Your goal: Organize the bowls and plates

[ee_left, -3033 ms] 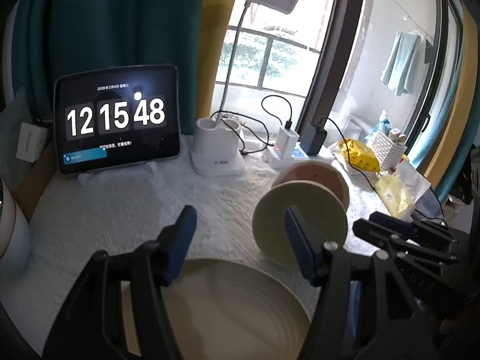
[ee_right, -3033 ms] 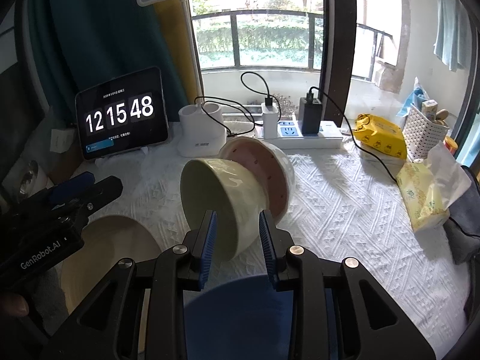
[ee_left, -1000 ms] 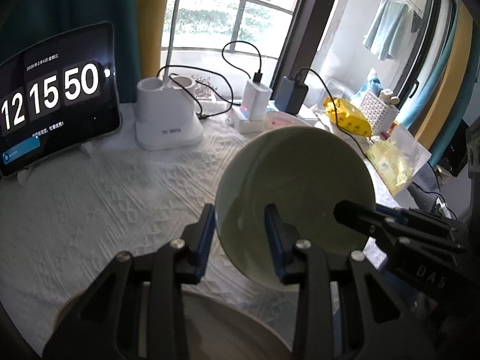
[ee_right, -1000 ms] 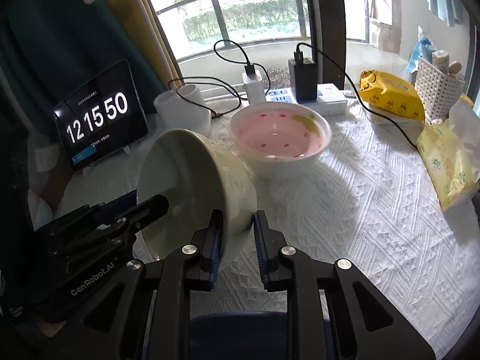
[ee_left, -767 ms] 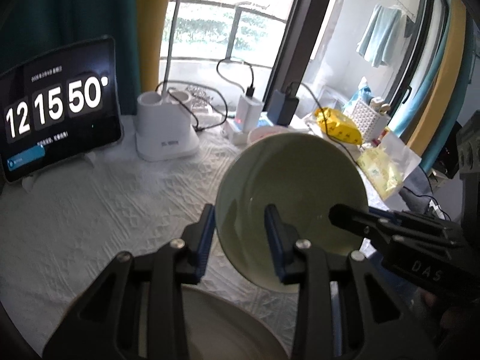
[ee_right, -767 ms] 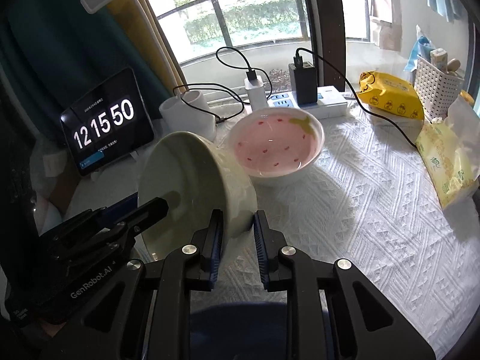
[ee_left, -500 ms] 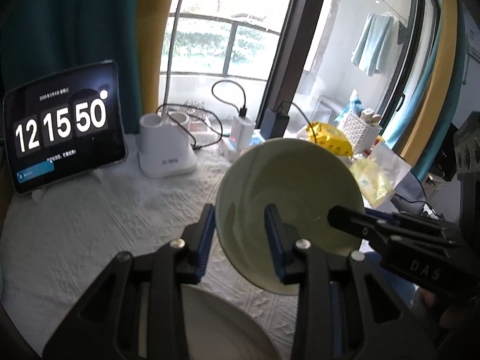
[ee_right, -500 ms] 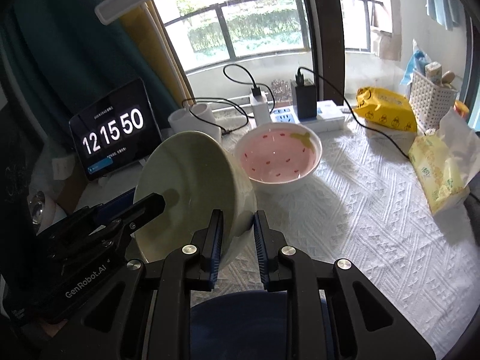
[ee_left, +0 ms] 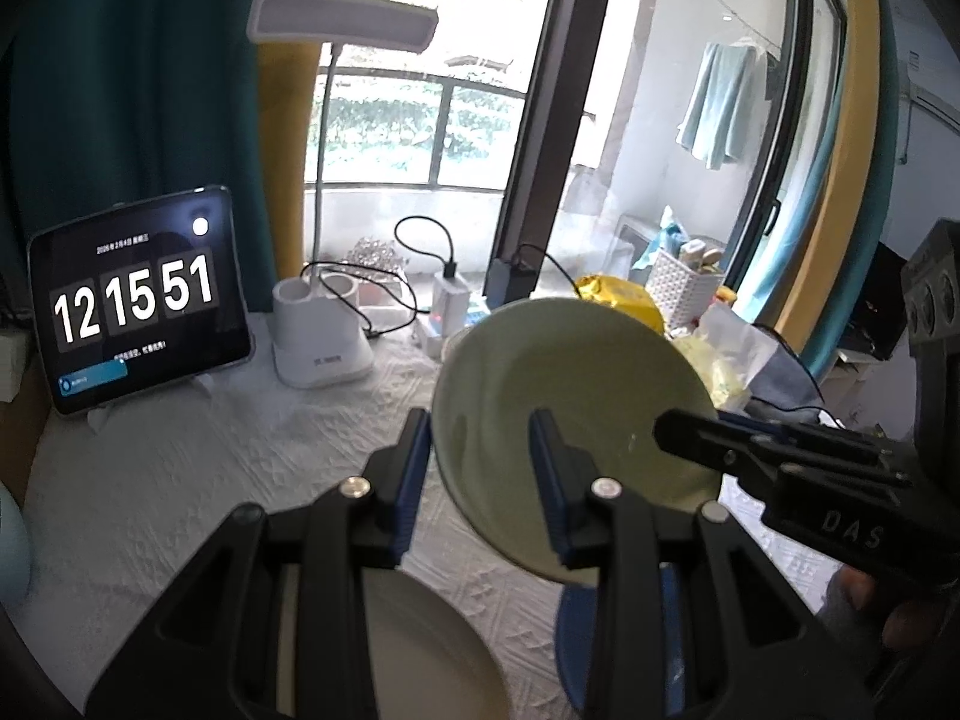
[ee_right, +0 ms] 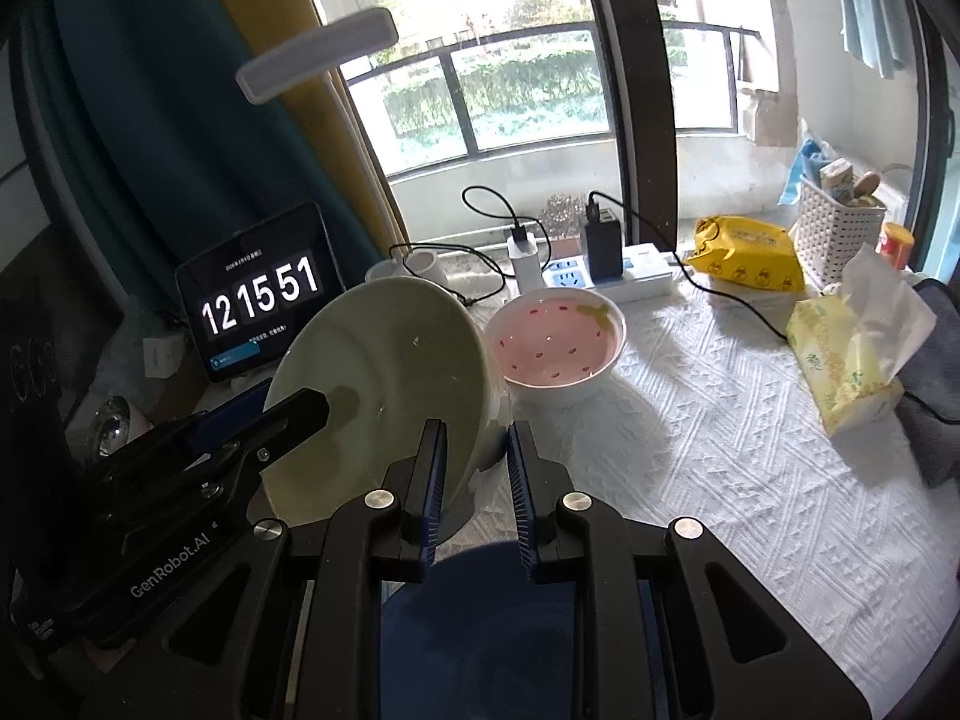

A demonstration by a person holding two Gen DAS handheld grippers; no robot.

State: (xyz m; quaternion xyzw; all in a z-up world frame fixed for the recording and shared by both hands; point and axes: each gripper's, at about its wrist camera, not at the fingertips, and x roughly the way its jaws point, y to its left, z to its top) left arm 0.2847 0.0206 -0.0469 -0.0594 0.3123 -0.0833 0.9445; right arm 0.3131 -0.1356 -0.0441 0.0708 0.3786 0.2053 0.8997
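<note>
A pale green bowl (ee_left: 576,402) (ee_right: 384,378) hangs tilted on its side above the table, held by both grippers. My left gripper (ee_left: 480,468) is shut on its near left rim. My right gripper (ee_right: 474,480) is shut on its right rim and shows in the left wrist view (ee_left: 780,468). A pink strawberry bowl (ee_right: 558,348) stands upright on the white tablecloth behind it. A cream plate (ee_left: 432,648) lies under my left gripper. A blue plate (ee_right: 480,612) lies under my right gripper.
A tablet clock (ee_left: 138,300) and a white lamp base (ee_left: 318,342) stand at the back left. A power strip (ee_right: 618,270) with chargers and cables lies by the window. A yellow packet (ee_right: 744,252), a tissue pack (ee_right: 840,360) and a white basket (ee_right: 840,222) sit at the right.
Both grippers have lifted the green bowl higher and tipped it further, while staying shut on it. Three seconds ago my left gripper was open and away from the bowl.
</note>
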